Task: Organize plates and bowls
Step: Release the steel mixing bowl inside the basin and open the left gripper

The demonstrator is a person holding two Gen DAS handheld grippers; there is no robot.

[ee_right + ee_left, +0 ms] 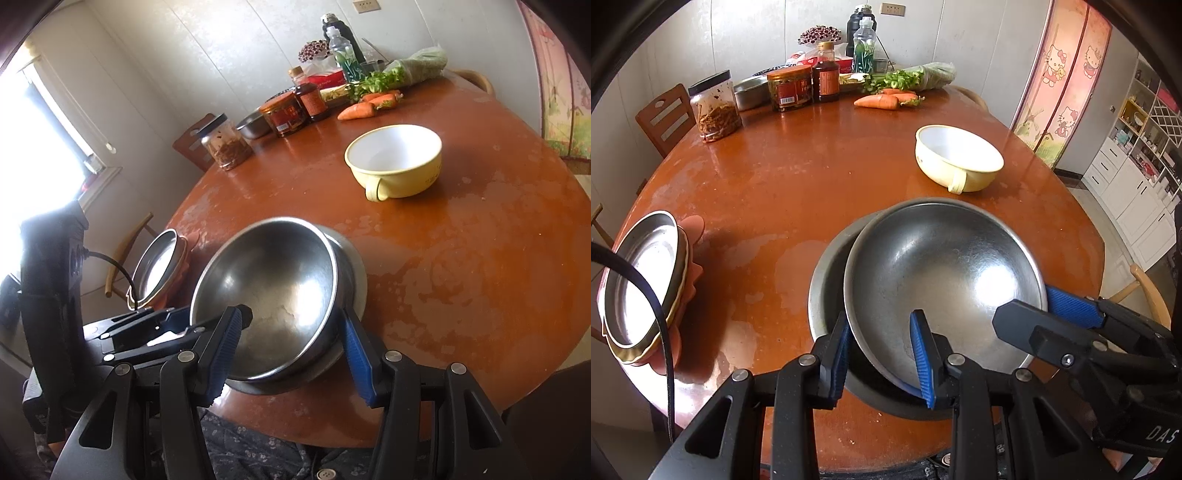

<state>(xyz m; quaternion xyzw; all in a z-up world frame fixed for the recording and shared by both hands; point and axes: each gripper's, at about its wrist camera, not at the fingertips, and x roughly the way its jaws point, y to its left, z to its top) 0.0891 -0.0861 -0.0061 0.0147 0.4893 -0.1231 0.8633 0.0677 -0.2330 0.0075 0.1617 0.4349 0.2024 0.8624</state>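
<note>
A steel bowl (942,273) sits tilted inside a second steel bowl (827,288) at the near edge of the round wooden table (768,177). My left gripper (882,354) is open, its fingers either side of the upper bowl's near rim. My right gripper (291,350) is open, its fingers straddling the same upper bowl (273,295) at its right side; it shows in the left wrist view (1034,314). A yellow handled bowl (956,158) stands further back, also in the right wrist view (397,160). A stack of plates (642,288) with a steel plate on top lies at the left.
At the far side stand a jar (714,107), a red-labelled tin (790,90), a sauce bottle (825,75), a steel dish (751,92), carrots (882,100), greens (908,79) and bottles. Wooden chairs (665,118) ring the table. A cable (661,321) hangs at the left.
</note>
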